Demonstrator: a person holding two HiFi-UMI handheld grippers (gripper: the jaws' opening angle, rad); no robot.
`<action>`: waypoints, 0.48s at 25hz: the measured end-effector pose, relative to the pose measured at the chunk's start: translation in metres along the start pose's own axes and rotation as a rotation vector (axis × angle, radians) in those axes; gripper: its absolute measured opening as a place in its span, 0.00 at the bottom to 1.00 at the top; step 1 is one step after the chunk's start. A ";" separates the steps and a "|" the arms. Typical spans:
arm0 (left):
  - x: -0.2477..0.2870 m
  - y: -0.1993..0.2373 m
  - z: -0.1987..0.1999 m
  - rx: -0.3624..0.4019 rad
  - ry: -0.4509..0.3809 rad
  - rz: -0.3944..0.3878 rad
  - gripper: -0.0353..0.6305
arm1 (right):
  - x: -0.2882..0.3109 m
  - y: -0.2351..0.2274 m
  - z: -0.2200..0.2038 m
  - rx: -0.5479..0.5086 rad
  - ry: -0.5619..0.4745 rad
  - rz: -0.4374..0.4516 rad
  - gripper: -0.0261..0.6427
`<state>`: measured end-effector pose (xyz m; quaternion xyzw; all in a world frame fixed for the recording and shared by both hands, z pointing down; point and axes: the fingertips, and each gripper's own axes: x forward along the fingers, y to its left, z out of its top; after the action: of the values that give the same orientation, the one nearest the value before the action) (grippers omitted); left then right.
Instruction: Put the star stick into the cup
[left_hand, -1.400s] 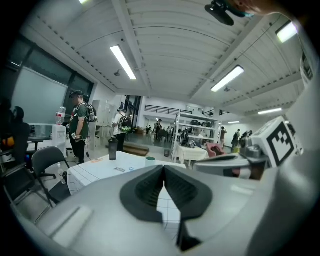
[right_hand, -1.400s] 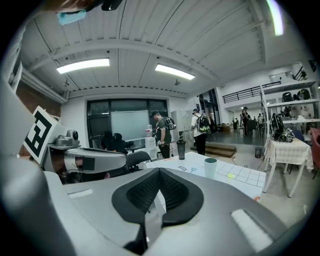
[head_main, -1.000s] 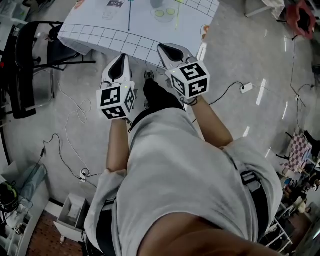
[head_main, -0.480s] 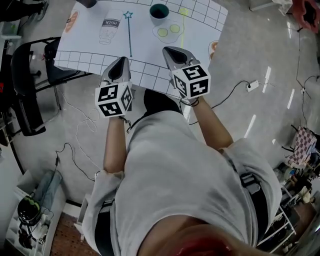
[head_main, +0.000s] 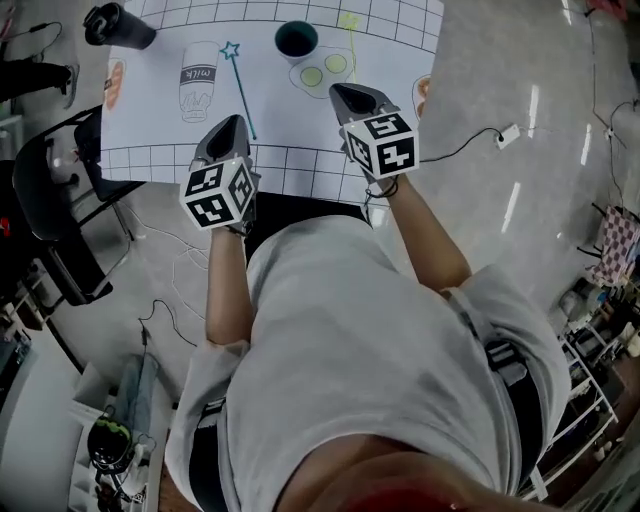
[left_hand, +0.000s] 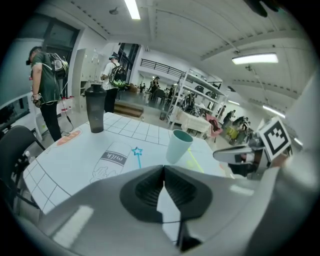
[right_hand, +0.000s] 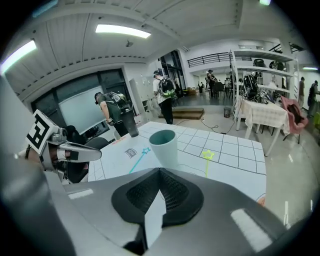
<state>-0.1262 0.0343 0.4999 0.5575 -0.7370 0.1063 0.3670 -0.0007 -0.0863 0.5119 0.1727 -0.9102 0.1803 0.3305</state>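
Cup (head_main: 296, 40): teal. Star stick (head_main: 241, 90): blue. Second stick (head_main: 349, 20): yellow-green. Desk (head_main: 150, 120): white with a black grid along its edges. Tumbler (head_main: 118, 25): dark grey.

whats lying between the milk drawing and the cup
The blue star stick lies flat on the mat between the milk drawing and the cup; the head view shows it best.

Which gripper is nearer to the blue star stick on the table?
Left. The left gripper hovers just beside the near end of the blue star stick; the right gripper is farther off to the side, closer to the cup.
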 end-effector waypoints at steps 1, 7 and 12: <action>0.006 0.004 0.003 0.002 0.009 -0.008 0.06 | 0.005 -0.005 0.000 0.006 0.010 -0.016 0.04; 0.043 0.018 0.008 0.035 0.075 -0.092 0.06 | 0.030 -0.041 0.001 0.039 0.097 -0.127 0.04; 0.071 0.032 0.012 0.049 0.119 -0.155 0.06 | 0.048 -0.073 0.001 0.051 0.196 -0.204 0.04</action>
<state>-0.1676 -0.0141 0.5463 0.6144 -0.6659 0.1285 0.4033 -0.0038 -0.1603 0.5583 0.2544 -0.8462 0.1849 0.4301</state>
